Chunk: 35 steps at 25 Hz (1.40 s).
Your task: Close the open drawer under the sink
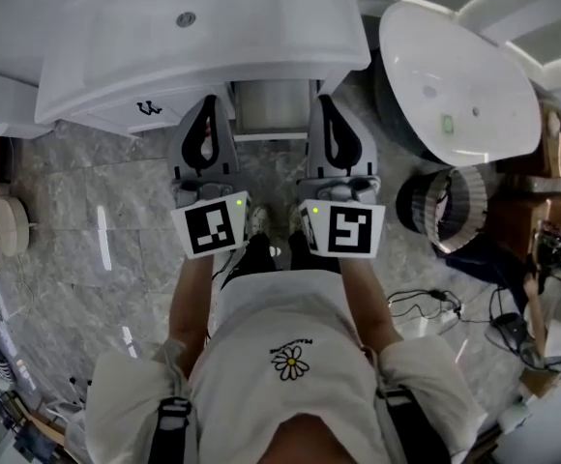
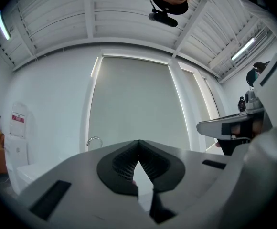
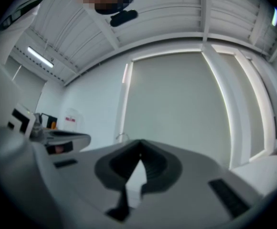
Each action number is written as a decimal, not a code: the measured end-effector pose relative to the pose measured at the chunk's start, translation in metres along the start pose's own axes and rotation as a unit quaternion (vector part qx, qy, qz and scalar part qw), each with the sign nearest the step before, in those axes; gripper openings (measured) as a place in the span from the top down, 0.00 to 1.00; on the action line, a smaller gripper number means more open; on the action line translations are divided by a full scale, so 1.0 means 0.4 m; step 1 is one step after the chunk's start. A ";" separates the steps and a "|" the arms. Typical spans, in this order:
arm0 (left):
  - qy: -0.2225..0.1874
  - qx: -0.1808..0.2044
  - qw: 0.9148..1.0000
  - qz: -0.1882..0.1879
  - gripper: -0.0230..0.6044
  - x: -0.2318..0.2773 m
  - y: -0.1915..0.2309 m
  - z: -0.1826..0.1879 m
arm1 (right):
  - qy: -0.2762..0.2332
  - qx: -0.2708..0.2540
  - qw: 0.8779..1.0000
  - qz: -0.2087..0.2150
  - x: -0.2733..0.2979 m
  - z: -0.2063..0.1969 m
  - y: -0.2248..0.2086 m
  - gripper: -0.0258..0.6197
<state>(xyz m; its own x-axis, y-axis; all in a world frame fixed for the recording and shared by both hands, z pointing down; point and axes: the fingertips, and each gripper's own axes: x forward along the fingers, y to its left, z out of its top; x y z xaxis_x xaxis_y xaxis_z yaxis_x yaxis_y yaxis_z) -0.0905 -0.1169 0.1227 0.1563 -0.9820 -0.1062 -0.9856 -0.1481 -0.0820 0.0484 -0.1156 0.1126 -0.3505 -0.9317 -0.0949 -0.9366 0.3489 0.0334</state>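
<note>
The white sink vanity fills the top of the head view, with the open drawer sticking out under its front edge. My left gripper points at the vanity just left of the drawer, and my right gripper just right of it. In the left gripper view the left gripper has its jaws meeting at the tips with nothing between them. The right gripper looks the same in the right gripper view. The sink's faucet shows beyond the jaws.
A large white oval tub stands to the right of the vanity, with a round ribbed basket below it. Cables lie on the grey marble floor at the right. A round container sits at the left edge.
</note>
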 end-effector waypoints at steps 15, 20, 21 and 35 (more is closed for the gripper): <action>0.048 -0.023 0.999 -0.013 0.93 0.051 0.000 -0.419 | 0.043 -0.045 0.998 -0.011 0.084 -0.396 0.027 0.91; 0.055 -0.028 0.998 -0.008 0.93 0.037 -0.007 -0.548 | 0.047 -0.053 0.997 -0.013 0.059 -0.519 0.046 0.91; 0.058 -0.030 0.998 -0.004 0.93 0.031 -0.007 -0.576 | 0.051 -0.062 0.997 -0.017 0.050 -0.548 0.048 0.91; 0.112 -0.057 0.992 -0.025 0.93 -0.061 -0.058 -0.851 | 0.142 0.007 0.989 -0.039 -0.034 -0.915 0.041 0.91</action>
<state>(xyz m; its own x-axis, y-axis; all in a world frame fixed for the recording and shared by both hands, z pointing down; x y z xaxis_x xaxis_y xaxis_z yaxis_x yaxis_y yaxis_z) -0.0936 -0.1295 0.4646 0.2003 -0.9726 0.1182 -0.9797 -0.1978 0.0330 0.0370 -0.1338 0.4784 -0.2649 -0.9458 0.1877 -0.9615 0.2739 0.0232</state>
